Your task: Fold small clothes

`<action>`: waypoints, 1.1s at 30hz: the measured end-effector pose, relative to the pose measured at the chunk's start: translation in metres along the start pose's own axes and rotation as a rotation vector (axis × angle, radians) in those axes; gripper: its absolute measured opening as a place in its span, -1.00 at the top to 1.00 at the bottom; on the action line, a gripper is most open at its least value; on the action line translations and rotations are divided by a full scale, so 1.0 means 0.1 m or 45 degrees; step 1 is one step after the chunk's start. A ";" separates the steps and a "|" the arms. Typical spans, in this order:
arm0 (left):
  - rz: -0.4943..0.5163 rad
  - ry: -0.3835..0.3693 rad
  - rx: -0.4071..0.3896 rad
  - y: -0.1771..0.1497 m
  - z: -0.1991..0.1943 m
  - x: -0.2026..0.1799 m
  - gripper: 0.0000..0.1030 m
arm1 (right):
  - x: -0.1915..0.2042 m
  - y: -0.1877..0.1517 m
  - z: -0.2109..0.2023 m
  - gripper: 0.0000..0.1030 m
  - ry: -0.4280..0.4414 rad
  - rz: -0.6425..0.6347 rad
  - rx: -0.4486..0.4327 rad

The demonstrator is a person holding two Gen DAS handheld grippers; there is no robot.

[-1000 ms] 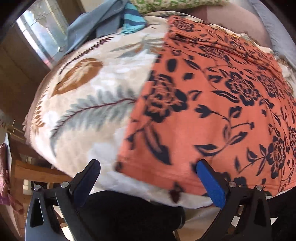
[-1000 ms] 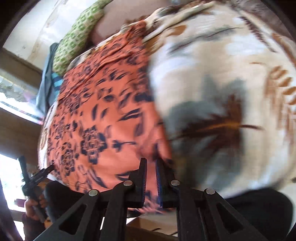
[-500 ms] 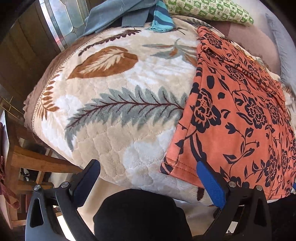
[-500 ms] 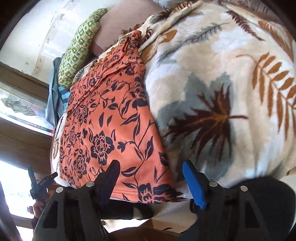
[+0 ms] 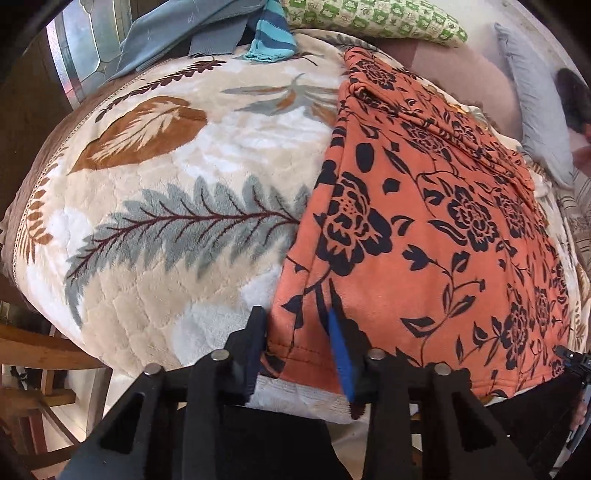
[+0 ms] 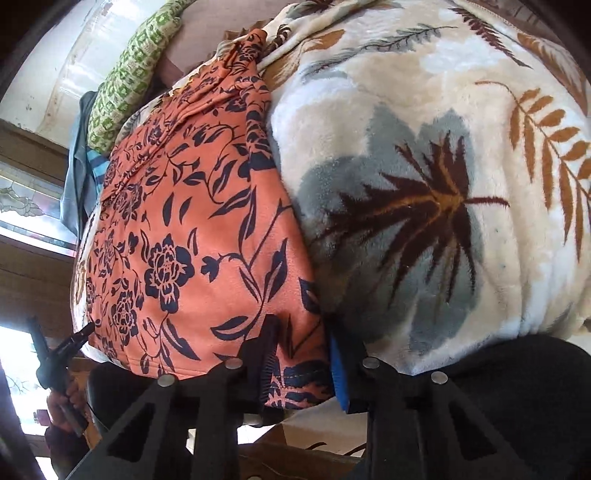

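Observation:
An orange garment with dark floral print (image 5: 436, 236) lies flat on a cream leaf-patterned blanket (image 5: 177, 229). My left gripper (image 5: 297, 349) straddles the garment's near left corner, its fingers partly closed with the hem between them. My right gripper (image 6: 301, 363) straddles the garment's near right corner (image 6: 295, 384), its fingers likewise partly closed around the hem. The garment also shows in the right wrist view (image 6: 192, 229). Neither pair of fingers visibly pinches the cloth.
Blue-grey clothes and a teal striped piece (image 5: 269, 33) lie at the blanket's far edge beside a green patterned pillow (image 5: 373, 18). A grey pillow (image 5: 535, 110) lies far right. A wooden chair (image 5: 40, 354) stands at the near left. The left gripper appears far left in the right wrist view (image 6: 55, 354).
Both grippers moved in onto the garment's near corners and narrowed from wide open. A second ago the right gripper was shut, then it opened.

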State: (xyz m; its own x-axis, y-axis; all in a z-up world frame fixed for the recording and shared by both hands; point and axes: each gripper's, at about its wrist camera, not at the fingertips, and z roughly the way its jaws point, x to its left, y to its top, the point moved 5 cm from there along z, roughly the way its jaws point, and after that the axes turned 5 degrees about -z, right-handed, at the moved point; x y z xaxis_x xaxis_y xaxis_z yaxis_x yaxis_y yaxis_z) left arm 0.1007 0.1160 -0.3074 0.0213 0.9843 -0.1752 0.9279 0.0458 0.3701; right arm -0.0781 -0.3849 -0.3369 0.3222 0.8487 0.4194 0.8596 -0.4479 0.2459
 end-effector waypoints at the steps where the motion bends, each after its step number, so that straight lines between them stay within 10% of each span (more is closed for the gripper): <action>1: 0.005 -0.007 -0.004 0.00 -0.02 0.00 0.33 | 0.01 0.00 0.00 0.46 0.000 -0.005 0.002; 4: 0.022 -0.013 -0.005 0.00 -0.03 0.02 0.29 | 0.04 0.00 -0.01 0.40 0.019 -0.026 0.009; 8: -0.008 -0.075 0.038 -0.05 -0.01 0.03 -0.31 | 0.01 0.03 -0.03 0.28 0.073 0.038 0.025; 11: 0.027 -0.132 0.039 -0.08 -0.02 -0.05 -0.31 | -0.04 0.04 -0.10 -0.34 0.128 0.098 -0.017; 17: 0.069 -0.138 0.028 -0.05 0.00 -0.09 0.42 | 0.00 0.08 -0.16 -0.34 0.115 0.050 -0.054; 24: 0.058 -0.199 0.045 -0.03 0.04 -0.06 0.38 | 0.25 0.00 0.03 0.80 -0.109 -0.168 0.031; 33: -0.010 -0.294 0.028 0.07 -0.05 -0.02 0.83 | 0.58 0.18 -0.25 0.86 0.195 -0.185 -0.112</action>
State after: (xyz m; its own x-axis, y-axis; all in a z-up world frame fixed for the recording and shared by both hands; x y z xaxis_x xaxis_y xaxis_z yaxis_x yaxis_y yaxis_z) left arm 0.1048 0.1154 -0.3000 0.0961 0.9188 -0.3829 0.9363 0.0472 0.3481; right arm -0.0538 -0.3507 -0.2867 0.1279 0.8567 0.4997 0.8526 -0.3524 0.3859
